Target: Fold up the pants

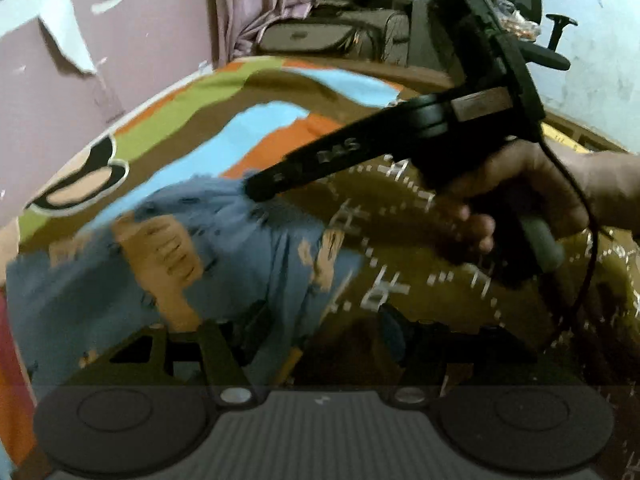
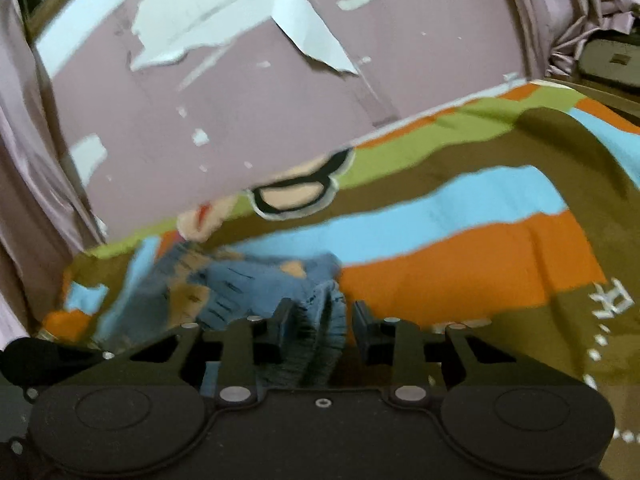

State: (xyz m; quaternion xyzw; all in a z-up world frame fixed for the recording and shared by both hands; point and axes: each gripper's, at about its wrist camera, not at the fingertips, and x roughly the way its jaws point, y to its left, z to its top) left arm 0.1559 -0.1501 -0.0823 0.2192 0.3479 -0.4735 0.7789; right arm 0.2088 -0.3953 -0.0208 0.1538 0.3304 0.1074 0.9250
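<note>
The pants [image 1: 240,248] are blue with tan patches and lie rumpled on a striped bedspread [image 1: 280,120]. In the left wrist view my right gripper [image 1: 256,190] reaches in from the right, held in a hand, its tip at the far edge of the pants. In the right wrist view its fingers [image 2: 284,320] stand apart with the ribbed blue waistband [image 2: 320,340] of the pants between them. My left gripper [image 1: 312,332] sits low over the near edge of the pants; its fingers are blurred and partly hidden by cloth.
The bedspread [image 2: 460,248] has brown, green, blue and orange stripes and a cartoon figure [image 2: 296,196]. A pink wall with peeling paint [image 2: 240,100] runs along the bed's far side. A dark bag [image 1: 320,36] and an office chair [image 1: 516,8] stand beyond the bed.
</note>
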